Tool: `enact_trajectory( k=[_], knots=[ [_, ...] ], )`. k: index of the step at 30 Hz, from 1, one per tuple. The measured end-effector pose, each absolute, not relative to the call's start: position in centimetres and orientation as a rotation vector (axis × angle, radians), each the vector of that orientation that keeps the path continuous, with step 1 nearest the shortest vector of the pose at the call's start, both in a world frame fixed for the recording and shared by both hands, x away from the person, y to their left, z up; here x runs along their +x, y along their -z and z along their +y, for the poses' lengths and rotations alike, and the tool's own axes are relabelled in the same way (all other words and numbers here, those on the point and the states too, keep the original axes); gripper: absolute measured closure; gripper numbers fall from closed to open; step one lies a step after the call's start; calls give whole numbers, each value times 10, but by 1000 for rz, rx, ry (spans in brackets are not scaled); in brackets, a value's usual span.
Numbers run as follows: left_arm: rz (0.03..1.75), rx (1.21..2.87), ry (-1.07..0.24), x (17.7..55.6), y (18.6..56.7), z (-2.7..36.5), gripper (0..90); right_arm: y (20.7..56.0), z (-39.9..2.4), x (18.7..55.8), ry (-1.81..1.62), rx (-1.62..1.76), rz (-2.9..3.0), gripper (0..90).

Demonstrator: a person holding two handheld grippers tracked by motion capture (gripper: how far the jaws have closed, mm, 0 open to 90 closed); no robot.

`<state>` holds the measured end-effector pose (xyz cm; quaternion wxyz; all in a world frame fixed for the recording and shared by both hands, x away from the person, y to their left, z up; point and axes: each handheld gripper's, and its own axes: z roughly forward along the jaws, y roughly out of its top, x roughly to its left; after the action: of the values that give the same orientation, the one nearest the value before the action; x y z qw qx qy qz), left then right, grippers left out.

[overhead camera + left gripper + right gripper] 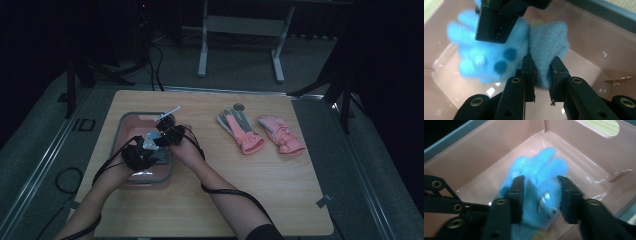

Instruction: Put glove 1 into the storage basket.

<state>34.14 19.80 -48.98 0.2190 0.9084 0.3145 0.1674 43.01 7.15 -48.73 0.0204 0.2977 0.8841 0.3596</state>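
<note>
A fluffy blue glove (486, 52) hangs inside a pink basin (132, 116) at the table's left. My left gripper (542, 62) is shut on the glove's paler blue cuff (547, 42), pads pressed into the pile. My right gripper (541, 185) stands over the finger end of the glove (541, 165), its jaws spread with the glove between them and slack at the right pad. In the high view the left gripper (145, 151) and the right gripper (162, 139) meet over the basin, with the glove (150, 143) a pale patch between them.
Two pink gloves lie on the bare wood right of the basin, one grey-palmed (240, 127), one all pink (281, 134). A small round disc (238, 106) sits behind them. The basin's walls (474, 152) rise close around both grippers. Cables trail from both hands.
</note>
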Motion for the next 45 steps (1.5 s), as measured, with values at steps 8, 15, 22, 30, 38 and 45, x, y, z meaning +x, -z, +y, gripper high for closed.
enact_trajectory(
  k=[8, 15, 22, 30, 38, 45],
  knots=[
    [923, 2494, -409, 345, 490, 200, 613, 484, 58, 430, -1168, 934, 2728, 423],
    [1027, 2367, -446, 340, 485, 209, 237, 474, 45, 421, -1254, 911, 2726, 309],
    [1017, 2240, -462, 329, 478, 213, 142, 465, 29, 413, -1353, 886, 2721, 243],
    [977, 2147, -451, 314, 464, 198, 143, 454, 9, 403, -1392, 818, 2694, 187],
    [918, 2102, -432, 308, 453, 177, 142, 451, -25, 399, -1404, 781, 2687, 182],
    [863, 2101, -419, 304, 452, 153, 142, 455, -57, 398, -1415, 823, 2649, 174]
  ],
)
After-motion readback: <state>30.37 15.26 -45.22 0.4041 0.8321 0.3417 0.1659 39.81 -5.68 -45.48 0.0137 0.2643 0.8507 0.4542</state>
